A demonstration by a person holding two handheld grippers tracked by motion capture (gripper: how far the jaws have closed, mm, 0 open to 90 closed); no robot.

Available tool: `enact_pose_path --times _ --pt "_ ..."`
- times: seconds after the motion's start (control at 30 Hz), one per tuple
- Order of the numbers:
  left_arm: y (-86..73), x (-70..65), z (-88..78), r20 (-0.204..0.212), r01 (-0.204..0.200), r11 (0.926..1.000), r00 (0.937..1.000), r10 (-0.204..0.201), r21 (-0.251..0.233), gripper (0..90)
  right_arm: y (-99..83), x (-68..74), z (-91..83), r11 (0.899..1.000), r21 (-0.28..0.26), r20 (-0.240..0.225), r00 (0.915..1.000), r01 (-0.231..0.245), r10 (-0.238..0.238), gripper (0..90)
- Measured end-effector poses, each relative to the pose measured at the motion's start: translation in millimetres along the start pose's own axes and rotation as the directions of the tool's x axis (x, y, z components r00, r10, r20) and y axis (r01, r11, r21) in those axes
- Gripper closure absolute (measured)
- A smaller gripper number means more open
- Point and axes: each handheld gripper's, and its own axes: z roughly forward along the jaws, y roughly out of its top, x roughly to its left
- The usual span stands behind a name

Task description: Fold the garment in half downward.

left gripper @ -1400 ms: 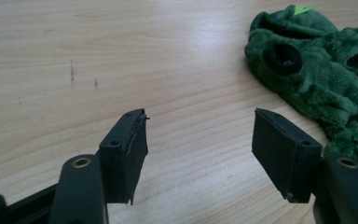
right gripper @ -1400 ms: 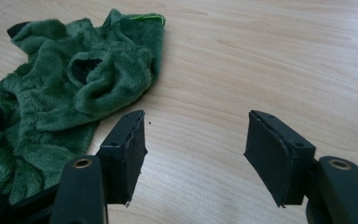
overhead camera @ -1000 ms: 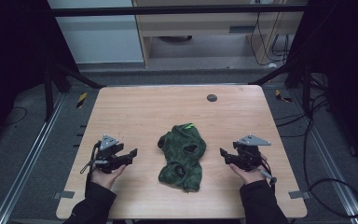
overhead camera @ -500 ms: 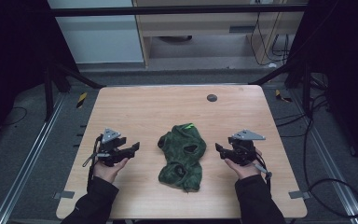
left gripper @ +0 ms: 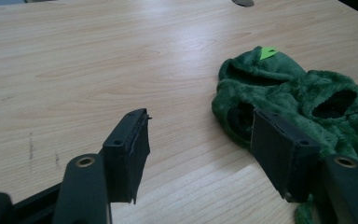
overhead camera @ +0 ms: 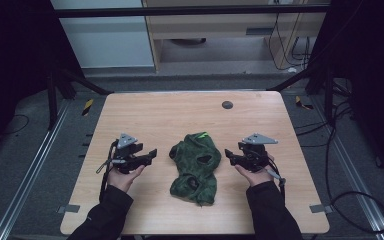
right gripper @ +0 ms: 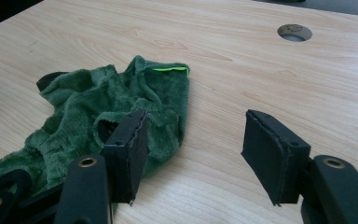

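A crumpled green fleece garment [overhead camera: 196, 165] with a small bright green tag lies in the middle of the wooden table [overhead camera: 180, 115]. My left gripper [overhead camera: 152, 152] is held just left of it, jaws open and empty, pointing at the cloth. In the left gripper view the garment [left gripper: 303, 102] lies past the right jaw of that gripper [left gripper: 205, 140]. My right gripper [overhead camera: 227, 157] is open and empty just right of the cloth. In the right gripper view the garment [right gripper: 102, 116] sits behind the left jaw of that gripper [right gripper: 196, 144].
A round cable hole [overhead camera: 227, 105] sits near the table's far edge and also appears as the cable hole [right gripper: 294, 32] in the right gripper view. Metal frame rails and cables run on the floor around the table. Bare wood lies on both sides of the cloth.
Both grippers have moved inward toward the garment and slightly away from the person. The garment has not moved.
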Motion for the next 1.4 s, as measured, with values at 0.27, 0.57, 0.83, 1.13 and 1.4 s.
enact_pose_path --times 0.27,0.57,0.83,1.13,1.4 --pt "9.3 -8.1 9.7 0.021 -0.011 0.9999 0.9997 0.011 0.002 37.9 6.7 2.2 7.1 1.000 0.009 -0.012 0.9999 0.001 0.000 42.7" --pt "17.8 -10.2 17.6 0.025 -0.017 0.9999 0.9996 0.017 -0.001 40.0 14.8 4.1 16.4 1.000 0.025 -0.026 0.9997 0.003 -0.003 46.5" --pt "20.8 -13.1 28.1 0.023 -0.029 0.9995 0.9993 0.029 0.014 41.7 18.7 5.9 27.7 0.999 0.049 -0.027 0.9996 0.007 -0.006 49.0" --pt "25.1 -16.8 43.6 0.043 -0.031 0.9991 0.9986 0.030 0.028 43.5 19.6 5.5 40.3 0.998 0.070 -0.031 0.9995 0.005 -0.003 49.9" --pt "23.3 -12.8 57.0 0.041 -0.018 0.9985 0.9990 0.015 0.053 45.4 18.8 1.8 49.4 0.996 0.086 -0.027 0.9996 -0.005 0.007 51.3"
